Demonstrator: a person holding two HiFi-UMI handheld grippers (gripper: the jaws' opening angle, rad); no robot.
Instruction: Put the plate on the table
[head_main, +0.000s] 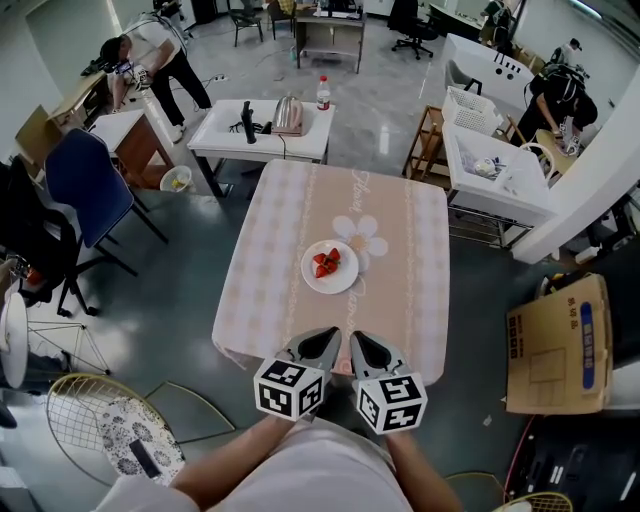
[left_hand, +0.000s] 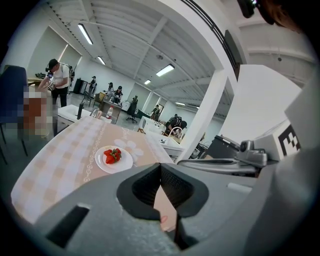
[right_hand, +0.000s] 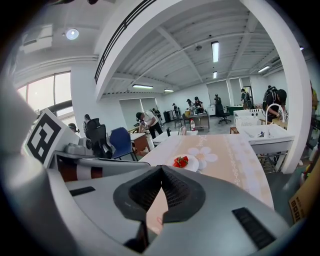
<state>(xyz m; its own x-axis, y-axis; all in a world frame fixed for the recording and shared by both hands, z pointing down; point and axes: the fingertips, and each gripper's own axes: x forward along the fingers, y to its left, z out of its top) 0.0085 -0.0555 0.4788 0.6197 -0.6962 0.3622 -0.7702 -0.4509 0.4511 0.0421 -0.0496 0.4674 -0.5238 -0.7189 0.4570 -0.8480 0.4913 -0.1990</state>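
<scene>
The round white plate, with red strawberries heaped on it, sits in the middle of the table on the pink checked cloth. My left gripper and right gripper hang side by side at the near edge, each with its jaws closed on nothing

gripper: grey left gripper, jaws closed tight, nothing in them
plate: round white plate holding red strawberries
table: pink checked cloth-covered table, plate sits flat on it

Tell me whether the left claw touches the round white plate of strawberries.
Apart: the head view shows pink checked tablecloth between left claw and round white plate.
</scene>
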